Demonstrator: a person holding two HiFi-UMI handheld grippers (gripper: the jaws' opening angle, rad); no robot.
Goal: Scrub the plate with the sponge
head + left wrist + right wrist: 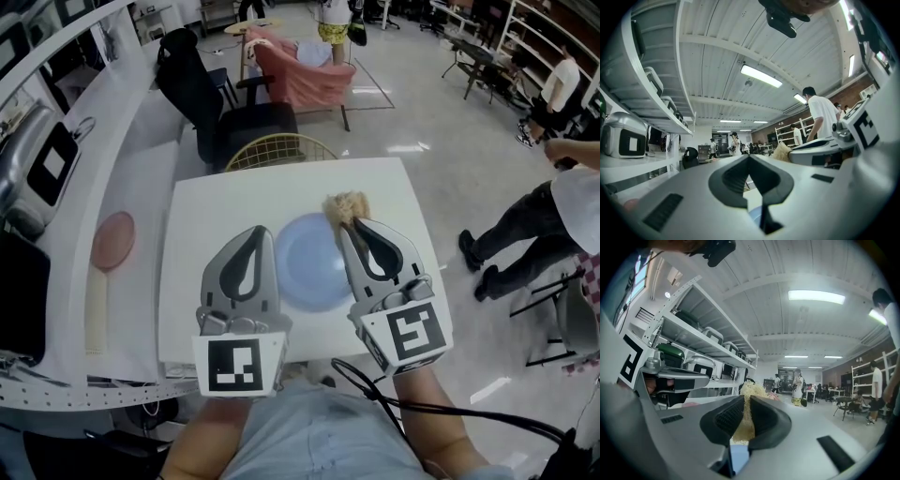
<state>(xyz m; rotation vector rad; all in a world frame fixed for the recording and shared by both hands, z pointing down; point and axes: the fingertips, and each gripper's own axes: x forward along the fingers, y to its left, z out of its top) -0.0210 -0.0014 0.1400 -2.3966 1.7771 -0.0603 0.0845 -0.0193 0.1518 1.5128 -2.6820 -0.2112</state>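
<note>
Plate [309, 253] sides and sponge [345, 206] bulk behind the jaws.

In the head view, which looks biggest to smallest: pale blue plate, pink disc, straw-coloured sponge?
1. Pale blue round plate, edges partly covered.
2. Pink round disc.
3. Straw-coloured fibrous sponge, partly hidden in the right claw.

Left gripper [262, 232] jaws together, empty. Right gripper [349, 225] jaws clamped on sponge [344, 205]. Both side by side, pointing forward.
</note>
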